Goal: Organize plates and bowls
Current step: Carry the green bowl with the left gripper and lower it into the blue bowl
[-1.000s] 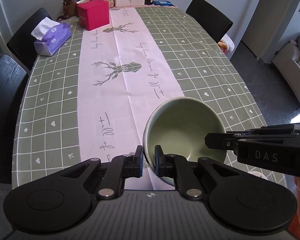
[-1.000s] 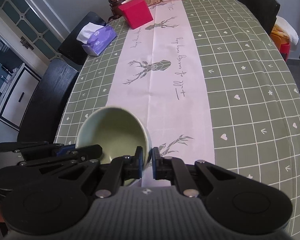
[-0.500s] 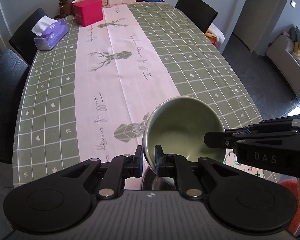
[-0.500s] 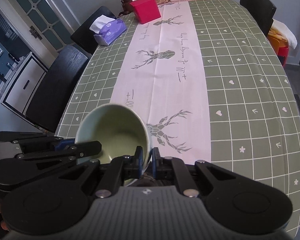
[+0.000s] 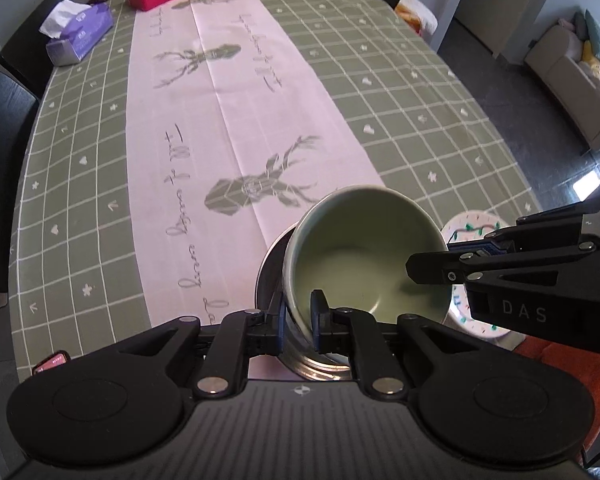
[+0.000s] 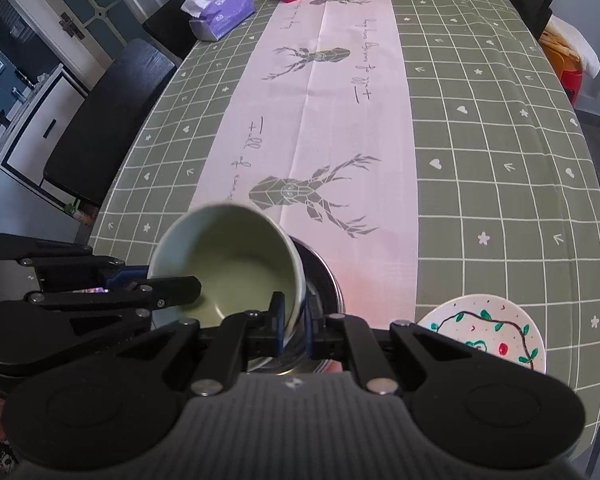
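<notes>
Both grippers, left gripper (image 5: 299, 319) and right gripper (image 6: 294, 322), clamp the green bowl's (image 5: 366, 256) rim, just above the steel bowl (image 6: 320, 280). Nesting seems unfinished; the painted plate (image 6: 486, 330) waits beside the steel bowl.

Both tongs are clamped on opposite rim edges: left tongs (image 5: 300, 328) near side, right tongs (image 6: 294, 330) likewise.

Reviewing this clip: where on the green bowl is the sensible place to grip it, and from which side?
Grip the thin rim wall of the green bowl, one finger inside and one outside, as both grippers do now. The left gripper pinches the near-left rim and the right gripper the opposite side. The walls are steep and the bowl tilts over the steel bowl, so opposed rim pinches from the near edge look steadiest.
</notes>
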A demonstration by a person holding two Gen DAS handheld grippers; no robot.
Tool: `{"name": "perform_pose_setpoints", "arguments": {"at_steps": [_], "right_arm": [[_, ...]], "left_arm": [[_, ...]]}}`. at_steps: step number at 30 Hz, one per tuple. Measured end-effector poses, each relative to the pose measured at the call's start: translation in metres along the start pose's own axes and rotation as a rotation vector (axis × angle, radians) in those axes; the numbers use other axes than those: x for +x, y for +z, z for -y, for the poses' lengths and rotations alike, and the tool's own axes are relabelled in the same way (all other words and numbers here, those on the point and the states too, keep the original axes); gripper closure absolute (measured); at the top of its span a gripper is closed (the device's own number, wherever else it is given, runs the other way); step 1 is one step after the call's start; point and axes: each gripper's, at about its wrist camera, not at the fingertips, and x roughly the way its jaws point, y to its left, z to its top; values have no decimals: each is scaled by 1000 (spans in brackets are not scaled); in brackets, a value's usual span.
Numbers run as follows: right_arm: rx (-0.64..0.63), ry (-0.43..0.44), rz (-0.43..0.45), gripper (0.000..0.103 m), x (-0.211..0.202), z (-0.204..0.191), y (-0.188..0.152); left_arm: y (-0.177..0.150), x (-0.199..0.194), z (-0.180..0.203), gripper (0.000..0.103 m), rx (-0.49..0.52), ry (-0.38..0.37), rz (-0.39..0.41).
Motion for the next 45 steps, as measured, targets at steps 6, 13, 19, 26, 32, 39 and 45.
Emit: {"name": "perform_pose_setpoints", "arguments": {"at_steps": [6,13,19,26,32,39,45], "right_arm": [[7,9,-45,96,21,6,-5],[9,11,-90,96,37,10,-6],[-3,4,-105,97,43,9,-4],[-22,-18,-112,98,46,7,1],[-29,-23,-118,99,49,7,5],[-51,-47,-128,99,51,2,7],[-50,-55,-129,99,52,1,9]], "left_arm": [[-5,16,-3,89,-8,5,-37],[-7,30,2,89,22,26,-82],[-6,35,3,88,42,38,-102],[-2,42,4,84,41,24,-157],[0,45,-1,79,29,-22,-196],[8,38,-8,66,12,-87,-212],[14,21,-15,59,4,-117,-152]]}}
